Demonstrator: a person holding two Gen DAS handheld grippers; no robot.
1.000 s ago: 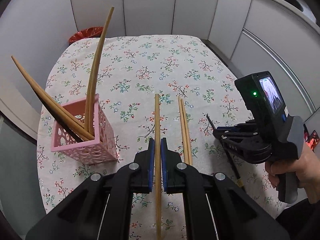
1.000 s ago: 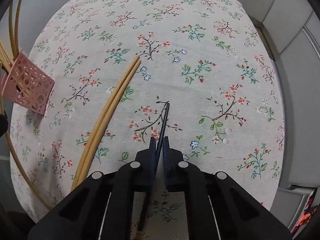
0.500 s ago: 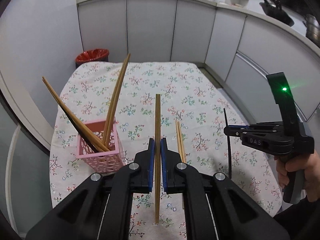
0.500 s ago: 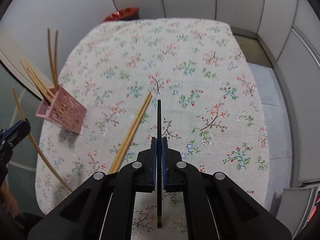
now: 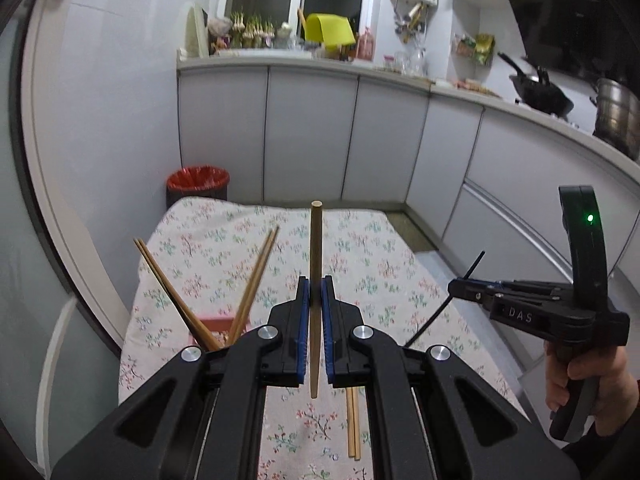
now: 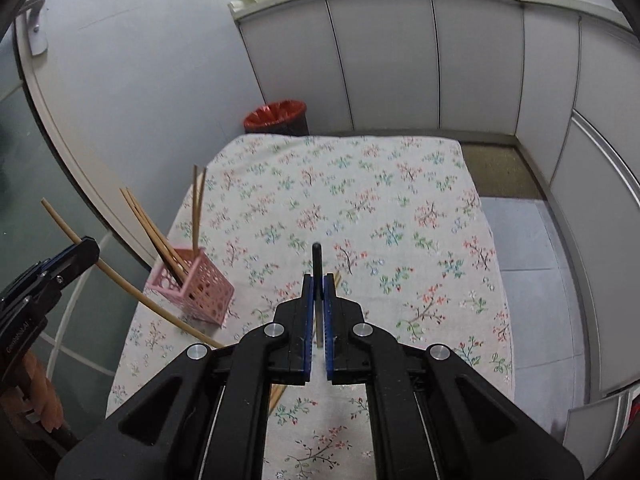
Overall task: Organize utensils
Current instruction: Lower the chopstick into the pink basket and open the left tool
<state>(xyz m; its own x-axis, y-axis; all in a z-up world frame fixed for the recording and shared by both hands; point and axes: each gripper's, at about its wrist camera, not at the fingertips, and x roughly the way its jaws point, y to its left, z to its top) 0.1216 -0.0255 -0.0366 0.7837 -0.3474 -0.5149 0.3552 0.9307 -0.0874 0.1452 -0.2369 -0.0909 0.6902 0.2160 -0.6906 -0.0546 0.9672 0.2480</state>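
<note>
Now each hand-held gripper is clamped on one chopstick: the left hand-held gripper (image 5: pixel 315 312) on a wooden chopstick (image 5: pixel 315 264), the right hand-held gripper (image 6: pixel 317 300) on a black chopstick (image 6: pixel 317 258). On the table (image 6: pixel 400 200), the pink basket (image 6: pixel 196 284) stands left of both, nearer the left hand.

Matt black plastic left gripper (image 5: pixel 315 322) with blue rubbery pads and shiny metal screws, pinching smooth light wooden chopstick (image 5: pixel 315 264). Perforated pink plastic basket (image 6: pixel 200 286) beside it. Floral-print cotton tablecloth (image 6: pixel 400 216), matt. Thin black glossy chopstick (image 6: pixel 317 264). Glossy grey cabinet fronts (image 6: pixel 384 60).
</note>
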